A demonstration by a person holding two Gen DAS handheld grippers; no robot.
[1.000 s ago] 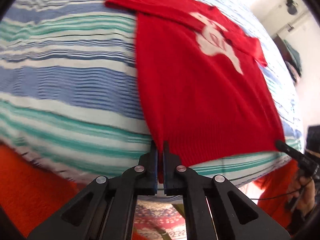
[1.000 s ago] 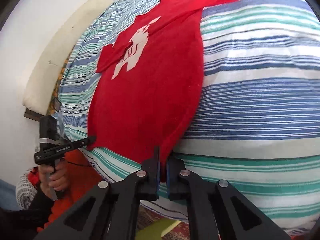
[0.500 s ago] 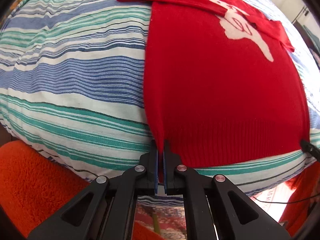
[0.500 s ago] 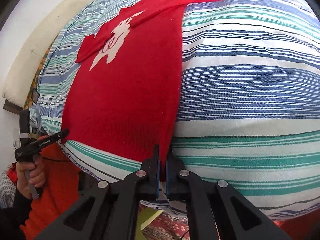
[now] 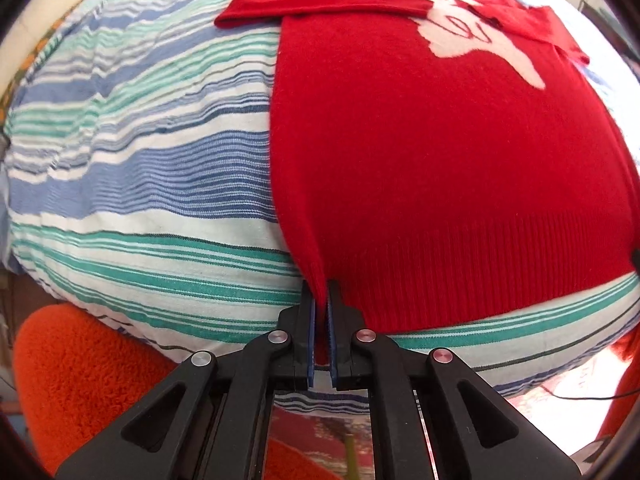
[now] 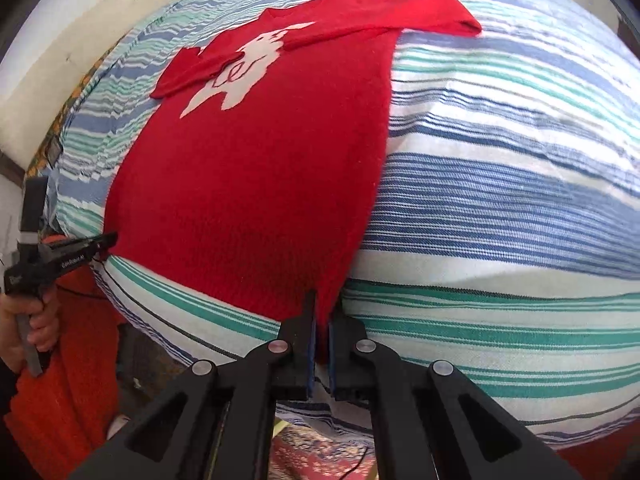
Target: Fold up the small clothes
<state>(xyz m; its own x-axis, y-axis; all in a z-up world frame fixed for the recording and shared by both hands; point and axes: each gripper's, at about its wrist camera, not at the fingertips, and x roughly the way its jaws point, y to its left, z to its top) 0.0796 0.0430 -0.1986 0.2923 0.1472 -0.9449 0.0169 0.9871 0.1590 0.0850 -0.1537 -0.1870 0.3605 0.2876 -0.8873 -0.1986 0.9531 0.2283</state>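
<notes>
A small red knit sweater [image 5: 432, 152] with a white figure on its chest lies face up on a blue, green and white striped bed cover [image 5: 140, 168]. Both sleeves are folded across the chest. My left gripper [image 5: 321, 300] is shut on the hem's left corner at the bed's near edge. My right gripper [image 6: 321, 308] is shut on the hem's right corner of the sweater [image 6: 260, 168]. The left gripper also shows in the right wrist view [image 6: 100, 242], held by a hand at the other hem corner.
The striped cover [image 6: 500, 184] stretches wide to the right of the sweater. An orange fuzzy fabric [image 5: 84, 368] lies below the bed's near edge at left. A patterned rug [image 6: 320, 452] shows on the floor under the grippers. A white wall and pale headboard [image 6: 60, 60] stand behind.
Both grippers keep their hold on the hem corners. The views have swung so the sweater sits more centred and squarer, its hem stretched flatter along the bed's near edge.
</notes>
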